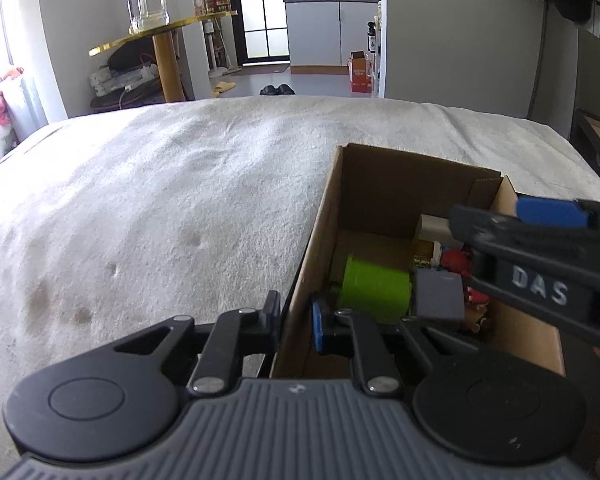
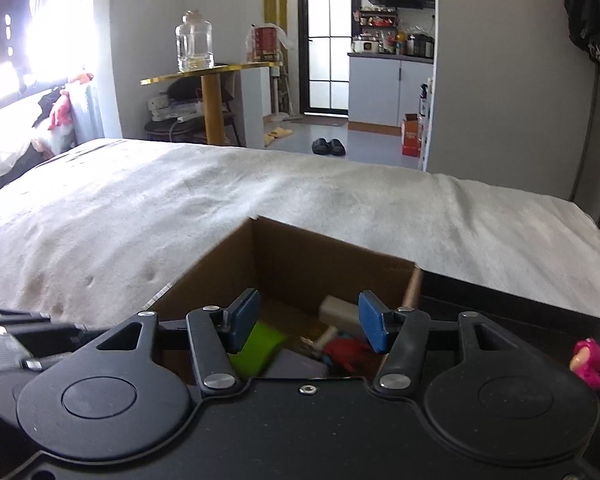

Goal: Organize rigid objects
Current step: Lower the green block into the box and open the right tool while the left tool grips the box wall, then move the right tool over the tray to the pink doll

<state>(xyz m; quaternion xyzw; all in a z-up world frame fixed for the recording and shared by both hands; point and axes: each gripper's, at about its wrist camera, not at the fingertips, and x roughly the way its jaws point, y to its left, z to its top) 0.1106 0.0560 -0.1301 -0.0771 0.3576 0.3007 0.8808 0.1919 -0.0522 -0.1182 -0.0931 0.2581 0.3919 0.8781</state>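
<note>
Cardboard wall pinched between the left gripper (image 1: 296,322) fingers at the lower centre of the left wrist view: one finger outside the box, the blue-padded one inside, closed on the near-left rim of the cardboard box (image 1: 320,240). Judged purpose: steadying the box on the soft bed so it does not slide or tip during loading.

Right gripper (image 2: 306,322) hangs over the box opening, fingers apart, nothing between them; empty. From the left camera it enters at the right edge, above the contents.

Inside the box, lower middle: green cylinder (image 1: 374,290) lying on its side, a grey block (image 1: 438,296) just beside it, red figure (image 2: 346,354) to the right, a beige block (image 2: 338,308) further back. Items lie loosely jumbled, touching.

Pink toy figure (image 2: 588,364) sits outside the box at the right edge of the right wrist view, on a dark surface; likely next for collection.

Beyond, upper half: white blanket (image 1: 180,184) over the bed, otherwise bare.
</note>
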